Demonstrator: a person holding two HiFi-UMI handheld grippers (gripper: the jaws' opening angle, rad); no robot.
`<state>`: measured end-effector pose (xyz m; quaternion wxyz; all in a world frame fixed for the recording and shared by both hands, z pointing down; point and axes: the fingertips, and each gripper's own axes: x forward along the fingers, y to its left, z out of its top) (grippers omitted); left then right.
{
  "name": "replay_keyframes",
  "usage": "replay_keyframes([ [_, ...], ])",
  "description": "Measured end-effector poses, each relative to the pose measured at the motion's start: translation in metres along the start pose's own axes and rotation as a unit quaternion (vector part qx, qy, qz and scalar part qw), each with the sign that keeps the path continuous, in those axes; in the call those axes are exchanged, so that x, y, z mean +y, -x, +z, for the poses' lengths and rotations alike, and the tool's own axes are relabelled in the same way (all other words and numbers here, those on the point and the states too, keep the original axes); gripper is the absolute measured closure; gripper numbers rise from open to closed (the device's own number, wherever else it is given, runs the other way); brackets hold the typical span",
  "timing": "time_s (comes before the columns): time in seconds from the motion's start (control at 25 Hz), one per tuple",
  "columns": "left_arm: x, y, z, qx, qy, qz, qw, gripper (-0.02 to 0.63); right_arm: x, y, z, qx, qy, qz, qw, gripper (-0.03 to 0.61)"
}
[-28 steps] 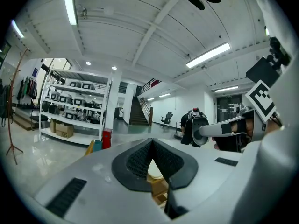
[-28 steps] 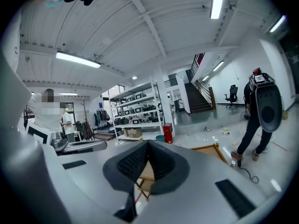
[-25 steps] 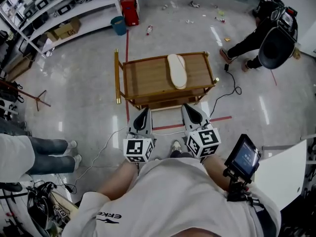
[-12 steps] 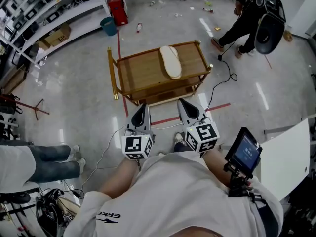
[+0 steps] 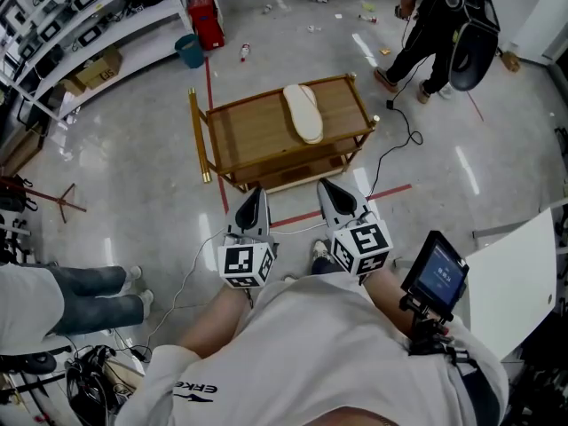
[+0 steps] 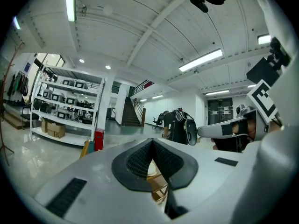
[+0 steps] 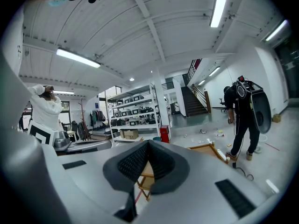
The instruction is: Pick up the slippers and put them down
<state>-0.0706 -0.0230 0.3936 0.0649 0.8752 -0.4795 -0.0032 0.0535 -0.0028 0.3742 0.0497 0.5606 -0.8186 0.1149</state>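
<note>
Left gripper (image 5: pixel 252 204) and right gripper (image 5: pixel 332 193) are closed and empty, short of the wooden cart (image 5: pixel 244 136); best open the jaws before reaching the slippers (image 5: pixel 303 112) at its far edge.

- The slippers (image 5: pixel 303 114) lie on the top of the cart (image 5: pixel 257 136), in its far right part.
- The left gripper (image 5: pixel 256 193) and the right gripper (image 5: pixel 326 186) are side by side on the near side of the cart, close to its near edge.
- A tape line (image 5: pixel 390 191) runs on the floor along the near side of the cart.
- A shelf rack (image 5: pixel 80 25) stands behind the cart, far to its left.
- A bin (image 5: pixel 188 50) stands behind the far left corner of the cart, and a box (image 5: pixel 206 20) stands just behind this bin.
- A person (image 5: pixel 439 25) stands behind the cart to its right, well apart.
- A cable (image 5: pixel 404 140) lies on the floor just beside the right side of the cart.
- A second person's legs (image 5: pixel 89 295) are nearer than the cart and far to its left.
</note>
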Motion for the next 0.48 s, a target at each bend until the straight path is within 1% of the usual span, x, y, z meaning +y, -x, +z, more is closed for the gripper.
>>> replay_keyframes([
  [0.48,-0.0002,-0.0086,-0.0047,0.003,0.004,0.001,1.0000,0.611,-0.0084,-0.0031,-0.0024,0.003,0.001,-0.004,1.000,0.574],
])
